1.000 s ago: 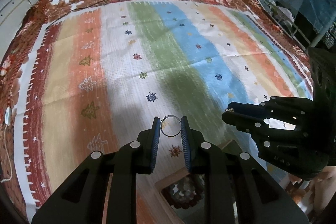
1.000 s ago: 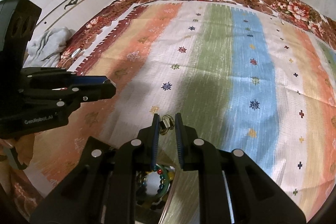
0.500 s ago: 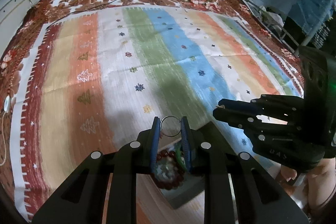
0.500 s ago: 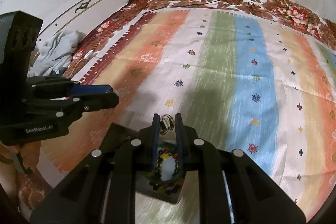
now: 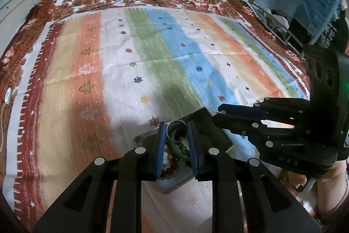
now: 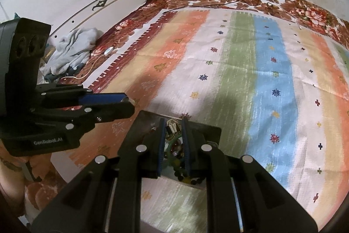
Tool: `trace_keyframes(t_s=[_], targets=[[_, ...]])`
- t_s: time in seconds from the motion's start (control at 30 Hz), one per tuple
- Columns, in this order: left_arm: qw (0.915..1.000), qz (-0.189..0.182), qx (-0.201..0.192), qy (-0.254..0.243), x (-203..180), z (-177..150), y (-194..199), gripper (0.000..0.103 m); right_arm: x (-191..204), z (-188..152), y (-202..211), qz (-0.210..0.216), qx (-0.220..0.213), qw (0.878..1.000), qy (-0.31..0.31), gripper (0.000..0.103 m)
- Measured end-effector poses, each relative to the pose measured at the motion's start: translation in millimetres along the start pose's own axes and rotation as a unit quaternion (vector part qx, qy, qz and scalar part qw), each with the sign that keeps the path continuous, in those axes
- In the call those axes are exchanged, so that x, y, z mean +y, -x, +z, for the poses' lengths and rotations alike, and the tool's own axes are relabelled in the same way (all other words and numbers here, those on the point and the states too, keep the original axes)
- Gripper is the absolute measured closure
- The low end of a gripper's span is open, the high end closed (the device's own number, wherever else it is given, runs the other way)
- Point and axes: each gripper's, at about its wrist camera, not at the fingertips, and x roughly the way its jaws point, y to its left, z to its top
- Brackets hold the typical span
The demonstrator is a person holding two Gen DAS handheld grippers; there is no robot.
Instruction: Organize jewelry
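Left gripper (image 5: 176,134), nipping a silver ring (image 5: 177,130), and right gripper (image 6: 173,128), nipping a small pale trinket (image 6: 172,127), hover above the open jewelry box (image 5: 206,123) on the striped cloth (image 5: 174,58); premature release risks either piece bouncing off the box's rim.

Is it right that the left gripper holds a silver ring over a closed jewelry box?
Not quite. The left gripper does hold the silver ring, but the jewelry box beneath is open, its lid raised and beads showing inside, as the left wrist view shows.
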Motion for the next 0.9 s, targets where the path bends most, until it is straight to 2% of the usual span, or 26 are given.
trace_keyframes(t_s=[0.27,0.3,0.33,0.37,0.4,0.5,0.6,0.73,0.8,0.87,0.9], targets=[[1.0000,0.002,0.004,0.000,1.3,-2.6,-2.4,0.083,-0.4,-0.8,-3.5,0.000,0.006,1.000,0.001,0.087],[1.0000,0.001,0.005,0.000,1.1,-2.4,-2.8,0.082,-1.0,-0.9,-4.6,0.000,0.008,1.000,0.000,0.083],[1.0000,0.002,0.005,0.001,1.3,-2.2,-2.8,0.071,-2.5,-0.6,-5.1,-0.004,0.008,1.000,-0.002,0.076],[1.0000,0.004,0.003,0.002,2.0,-2.2,-2.0,0.063,-3.8,-0.5,-4.8,-0.009,0.006,1.000,-0.004,0.061],[1.0000,0.008,0.001,0.001,2.8,-1.9,-0.8,0.062,-4.9,-0.1,-3.4,-0.019,0.003,1.000,-0.004,0.055],[0.9998,0.018,-0.002,0.005,7.0,-1.9,1.5,0.061,-9.5,-0.1,-1.9,-0.038,-0.002,0.999,-0.002,0.055],[0.9995,0.029,-0.004,0.005,8.6,-2.5,3.9,0.059,-13.9,-1.0,1.5,-0.039,-0.008,0.999,-0.009,0.054],[0.9995,0.031,-0.009,0.000,6.0,-6.3,8.2,0.046,-17.8,-4.6,6.1,-0.044,-0.016,0.999,-0.013,0.047],[0.9994,0.034,-0.010,-0.007,3.8,-10.5,10.1,0.041,-19.4,-7.0,8.5,-0.045,-0.021,0.999,-0.015,0.038],[0.9991,0.038,-0.012,-0.012,1.9,-13.4,11.4,0.031,-18.7,-9.9,11.0,-0.049,-0.025,0.998,-0.010,0.034],[0.9989,0.041,-0.015,-0.014,0.8,-15.4,12.8,0.029,-17.8,-11.1,12.0,-0.049,-0.026,0.998,-0.007,0.032]])
